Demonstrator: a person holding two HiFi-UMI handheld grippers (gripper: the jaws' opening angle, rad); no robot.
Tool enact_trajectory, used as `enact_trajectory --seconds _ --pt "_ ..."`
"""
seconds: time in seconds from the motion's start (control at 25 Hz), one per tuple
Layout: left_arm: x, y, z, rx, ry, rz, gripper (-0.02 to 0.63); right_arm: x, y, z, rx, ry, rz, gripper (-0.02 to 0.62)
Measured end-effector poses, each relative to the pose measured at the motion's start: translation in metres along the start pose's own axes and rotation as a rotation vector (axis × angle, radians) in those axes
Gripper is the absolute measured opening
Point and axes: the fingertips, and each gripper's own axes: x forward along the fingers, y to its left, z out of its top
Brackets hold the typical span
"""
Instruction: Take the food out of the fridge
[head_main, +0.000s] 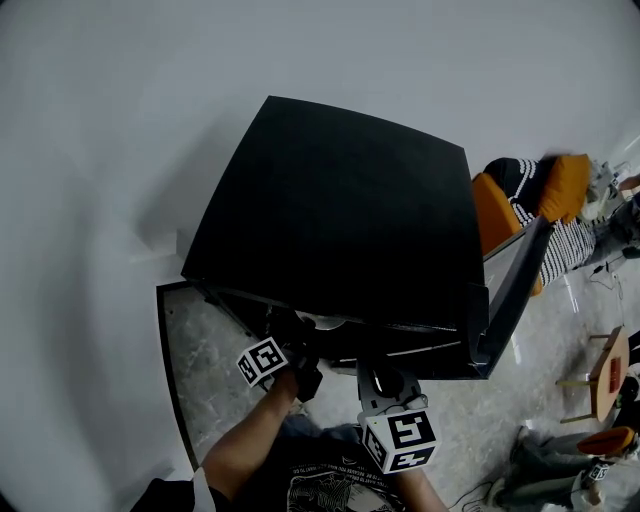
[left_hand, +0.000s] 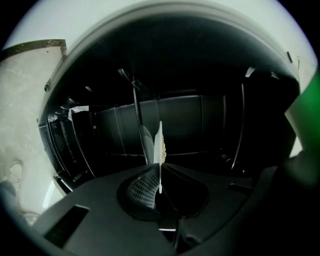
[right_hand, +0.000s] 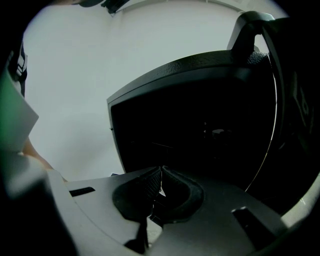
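Dark fridge (left_hand: 200, 117), left tool (left_hand: 160, 172) pinching upright food (left_hand: 160, 142)

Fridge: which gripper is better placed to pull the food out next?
Left. The left gripper is inside the fridge, shut on a thin white item with yellowish specks, so it likely just needs to withdraw. The right gripper is shut, empty, outside the fridge.

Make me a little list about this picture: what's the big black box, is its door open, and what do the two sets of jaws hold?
box: small black fridge, seen from above
door: black door, swung open on the right
left: left gripper inside the fridge, jaws shut on a thin white flat thing with yellowish crumbs
right: right gripper at the fridge's opening, jaws together, nothing between
unsure: what the white thing is, since it shows edge-on
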Motion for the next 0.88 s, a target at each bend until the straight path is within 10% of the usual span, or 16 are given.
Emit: enact_trajectory --seconds 0.88 --pt "-0.105 -0.110 -0.065 -0.071 -0.227 -0.275 0.018 -0.067 0.001 -0.024 -0.025 -0.069 0.153 0.023"
